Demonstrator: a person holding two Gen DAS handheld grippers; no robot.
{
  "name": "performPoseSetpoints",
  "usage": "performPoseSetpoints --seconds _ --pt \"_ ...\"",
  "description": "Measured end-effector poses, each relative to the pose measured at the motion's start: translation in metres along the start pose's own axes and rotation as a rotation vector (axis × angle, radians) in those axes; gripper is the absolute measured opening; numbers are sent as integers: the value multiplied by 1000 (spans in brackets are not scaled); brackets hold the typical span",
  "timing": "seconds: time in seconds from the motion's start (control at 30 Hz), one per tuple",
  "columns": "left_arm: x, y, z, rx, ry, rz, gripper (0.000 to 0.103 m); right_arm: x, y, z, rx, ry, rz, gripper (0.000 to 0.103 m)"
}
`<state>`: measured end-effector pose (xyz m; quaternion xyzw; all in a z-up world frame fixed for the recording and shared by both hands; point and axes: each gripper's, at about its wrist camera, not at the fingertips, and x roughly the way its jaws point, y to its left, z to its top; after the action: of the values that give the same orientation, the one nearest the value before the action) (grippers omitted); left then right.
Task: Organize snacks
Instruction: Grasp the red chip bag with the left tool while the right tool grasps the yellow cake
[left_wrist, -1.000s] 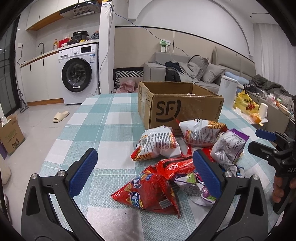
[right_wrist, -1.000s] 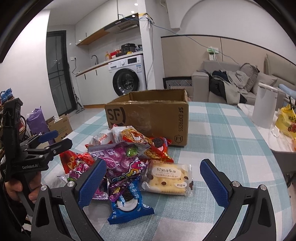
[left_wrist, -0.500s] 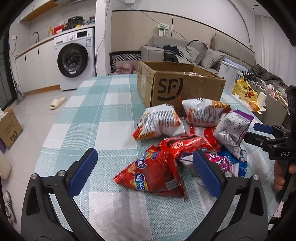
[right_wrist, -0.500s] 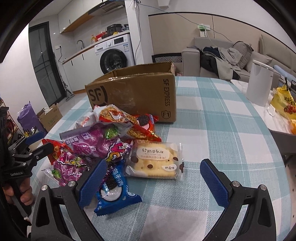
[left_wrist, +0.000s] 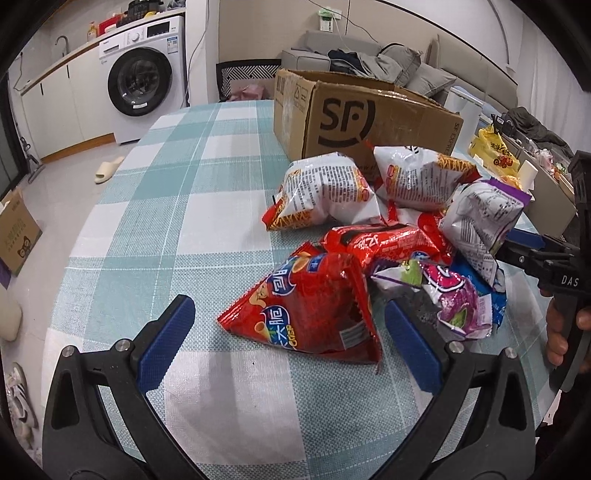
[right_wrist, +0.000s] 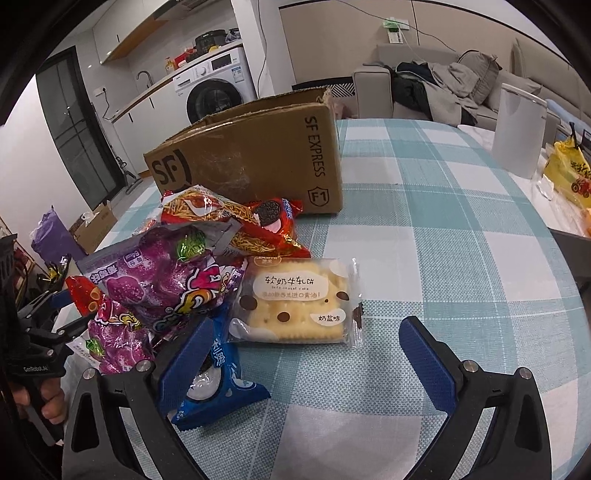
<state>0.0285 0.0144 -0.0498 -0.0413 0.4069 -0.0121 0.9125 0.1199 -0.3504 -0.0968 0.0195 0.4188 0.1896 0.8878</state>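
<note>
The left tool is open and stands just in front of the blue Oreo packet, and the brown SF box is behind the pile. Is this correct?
Not quite. The left wrist view shows the open left tool facing the red crisp bag, not the blue Oreo packet, which lies at the right tool. The SF box is indeed behind the pile.

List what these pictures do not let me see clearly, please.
- Box inside: both views, its walls hide it.
- Lower snacks in the pile: both views, upper bags cover them.
- Blue packet: right view, a gripper finger covers part.
</note>
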Motion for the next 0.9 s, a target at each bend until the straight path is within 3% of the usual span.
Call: performPoseSetpoints --seconds 0.43,0.9 --pt "23 11 4 -40 66 -19 102 14 11 6 -66 24 -62 102" --pt "27 13 8 -47 65 -73 79 18 -1 6 -49 44 -91 102"
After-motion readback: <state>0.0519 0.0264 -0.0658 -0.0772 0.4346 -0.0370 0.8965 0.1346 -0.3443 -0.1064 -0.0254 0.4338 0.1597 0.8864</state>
